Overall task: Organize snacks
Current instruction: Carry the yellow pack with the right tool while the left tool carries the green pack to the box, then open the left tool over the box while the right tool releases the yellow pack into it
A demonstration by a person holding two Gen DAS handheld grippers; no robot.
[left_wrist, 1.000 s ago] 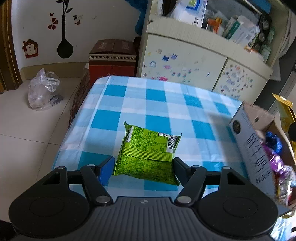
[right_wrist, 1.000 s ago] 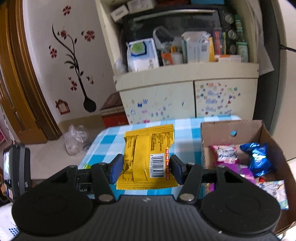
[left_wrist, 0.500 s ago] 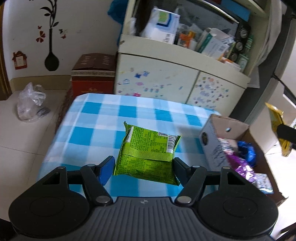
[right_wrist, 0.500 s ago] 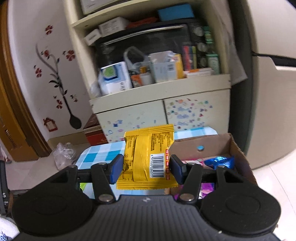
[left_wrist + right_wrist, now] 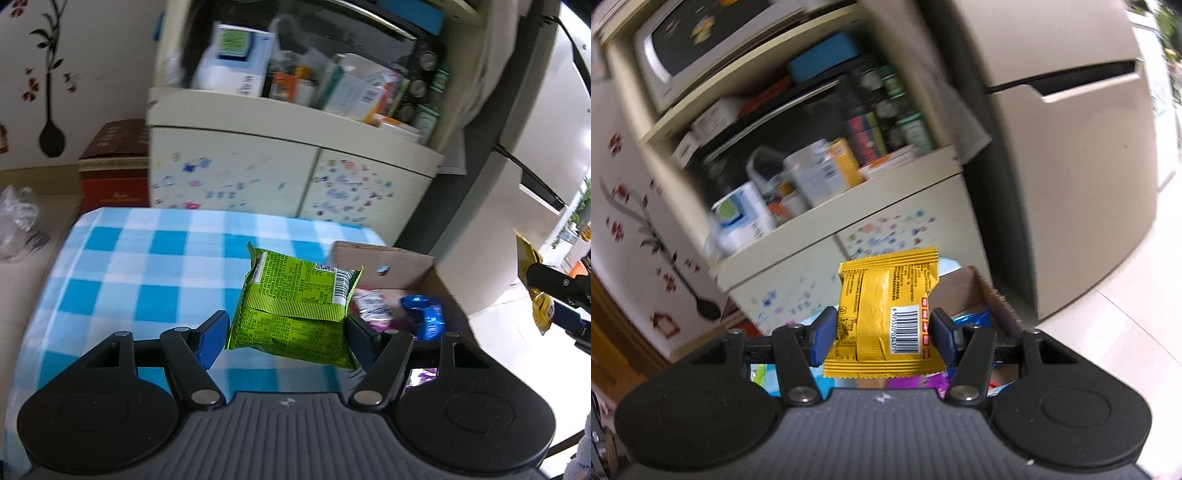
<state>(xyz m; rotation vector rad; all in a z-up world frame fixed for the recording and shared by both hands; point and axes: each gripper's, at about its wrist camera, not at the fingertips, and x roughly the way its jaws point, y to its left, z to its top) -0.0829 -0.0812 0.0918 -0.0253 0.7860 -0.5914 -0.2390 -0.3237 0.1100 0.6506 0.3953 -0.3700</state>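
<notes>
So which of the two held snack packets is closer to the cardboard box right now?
The green packet in the left gripper: it hangs at the cardboard box edge, while the yellow packet sits off to the side, beyond the box.

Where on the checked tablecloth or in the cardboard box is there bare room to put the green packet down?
The checked tablecloth is bare from its far edge to the left gripper, left of the cardboard box. Inside the box it is crowded: a pink packet and a blue wrapper cover the visible floor. The green packet hides what lies under it.
</notes>
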